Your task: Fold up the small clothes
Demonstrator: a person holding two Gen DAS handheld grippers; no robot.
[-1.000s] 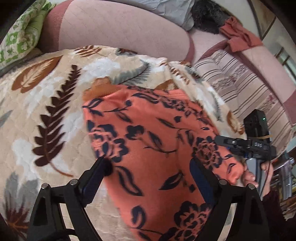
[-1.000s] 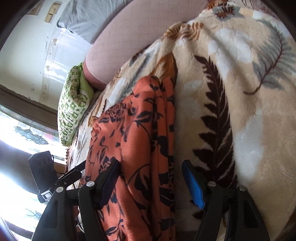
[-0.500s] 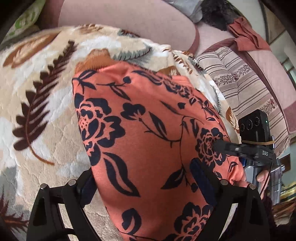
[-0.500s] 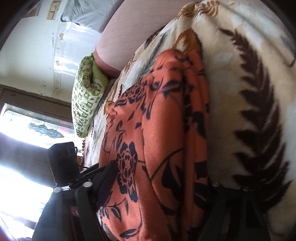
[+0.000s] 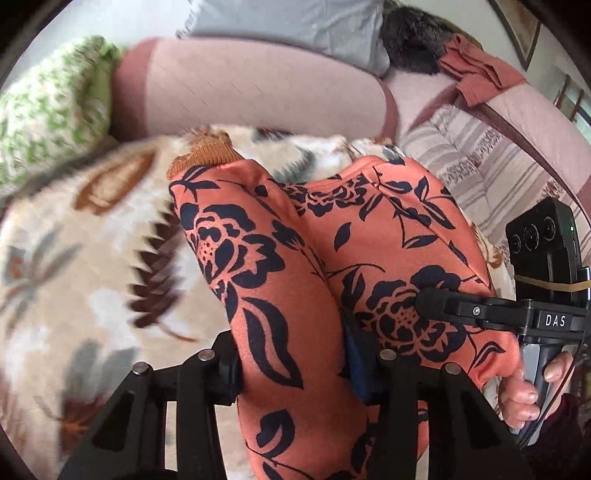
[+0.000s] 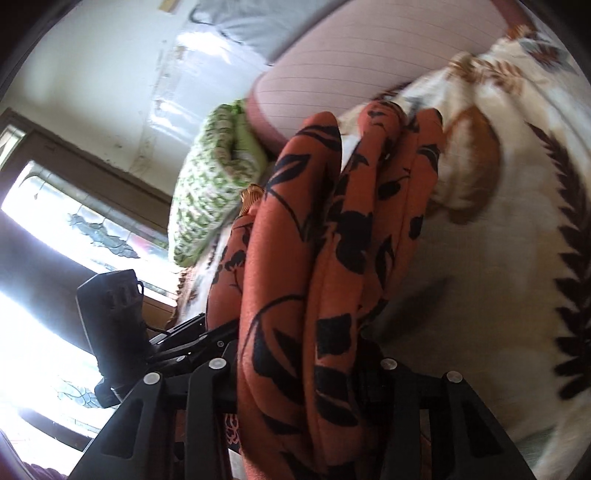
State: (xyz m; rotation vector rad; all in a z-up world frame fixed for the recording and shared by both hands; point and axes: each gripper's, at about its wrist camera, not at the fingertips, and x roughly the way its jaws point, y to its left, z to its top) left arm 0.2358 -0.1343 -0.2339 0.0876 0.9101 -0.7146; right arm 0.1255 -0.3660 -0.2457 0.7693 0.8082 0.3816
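Observation:
An orange garment with a dark floral print (image 5: 295, 266) is lifted off the leaf-patterned blanket (image 5: 81, 258). Its brown ribbed cuff (image 5: 207, 155) points toward the sofa back. My left gripper (image 5: 291, 354) is shut on the garment's near edge, cloth bunched between the jaws. My right gripper (image 6: 303, 362) is shut on several folded layers of the same garment (image 6: 332, 240). The right gripper also shows in the left wrist view (image 5: 428, 302), pinching the cloth at the right, with the person's hand behind it.
A pink sofa back (image 5: 240, 88) runs behind the blanket. A green patterned pillow (image 5: 48, 107) lies at the left. A grey cloth (image 5: 295, 22), a dark furry thing (image 5: 413, 40) and a rust cloth (image 5: 476, 70) rest on the sofa top. A striped cushion (image 5: 480, 162) sits at right.
Both grippers have closed on the garment and lifted it off the blanket. The cloth now hangs bunched and doubled between them, and the views have tilted up toward the sofa back.

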